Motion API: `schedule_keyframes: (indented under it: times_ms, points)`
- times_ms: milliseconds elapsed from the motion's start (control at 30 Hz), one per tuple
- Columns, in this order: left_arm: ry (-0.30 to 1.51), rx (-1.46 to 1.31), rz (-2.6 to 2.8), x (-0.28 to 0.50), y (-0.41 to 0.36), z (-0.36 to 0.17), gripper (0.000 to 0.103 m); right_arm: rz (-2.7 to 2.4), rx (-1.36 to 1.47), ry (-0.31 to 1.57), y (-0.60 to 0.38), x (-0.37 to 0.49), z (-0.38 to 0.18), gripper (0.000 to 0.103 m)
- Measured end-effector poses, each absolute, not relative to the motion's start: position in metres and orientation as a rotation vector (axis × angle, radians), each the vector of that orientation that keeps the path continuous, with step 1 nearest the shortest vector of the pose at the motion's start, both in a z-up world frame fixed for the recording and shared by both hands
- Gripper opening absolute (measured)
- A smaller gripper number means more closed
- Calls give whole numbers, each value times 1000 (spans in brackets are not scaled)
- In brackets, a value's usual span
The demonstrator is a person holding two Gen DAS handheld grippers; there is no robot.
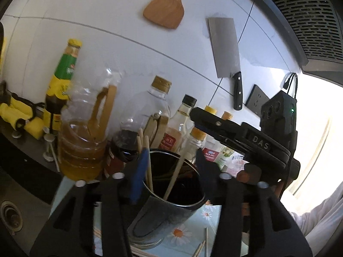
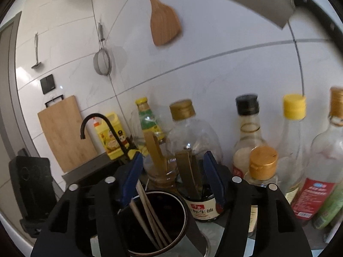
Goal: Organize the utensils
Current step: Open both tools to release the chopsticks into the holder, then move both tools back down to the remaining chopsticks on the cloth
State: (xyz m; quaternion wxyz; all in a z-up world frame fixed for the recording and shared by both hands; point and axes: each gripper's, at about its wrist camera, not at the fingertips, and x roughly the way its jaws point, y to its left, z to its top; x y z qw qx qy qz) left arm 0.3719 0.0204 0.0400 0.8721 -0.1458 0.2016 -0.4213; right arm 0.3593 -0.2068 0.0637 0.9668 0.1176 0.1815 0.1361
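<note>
A dark cylindrical utensil cup [image 1: 163, 216] stands on a floral mat [image 1: 193, 233] with several wooden chopsticks [image 1: 174, 176] in it. My left gripper [image 1: 171, 171] has its jaws around the cup, one on each side of the rim. More loose chopsticks [image 1: 202, 246] lie on the mat. In the right wrist view the same cup [image 2: 184, 216] holds chopsticks [image 2: 150, 216]. My right gripper [image 2: 173, 177] is open and empty just above the cup's rim. It also shows in the left wrist view [image 1: 197, 117], above the cup.
Oil, vinegar and soy sauce bottles [image 2: 246, 141] crowd the counter behind the cup. A cleaver [image 1: 225, 47] and a wooden spatula [image 1: 165, 10] hang on the tiled wall. A black faucet [image 2: 96, 124], cutting board [image 2: 64, 132] and sink drain [image 1: 10, 218] are at the left.
</note>
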Motion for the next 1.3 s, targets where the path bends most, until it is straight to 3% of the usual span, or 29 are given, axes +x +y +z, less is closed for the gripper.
schedule_keyframes:
  times_ms: [67,133,233,733,1300]
  points:
    - [409,-304,-861,366,27,46,67,257,228,355,-206,351,70,68]
    - [382,-289,-797,356,36,55,79,243,223,343,-205,342,77,83]
    - [381,-272,-736,347,46,66,97,222,215,328,-202,327,86,88]
    - [494,-177,-497,298,94,73,97,171,234,418,-204,277,83,92]
    - [836,31,-616,313,92,-3,97,-46,229,631,-215,243,15,93]
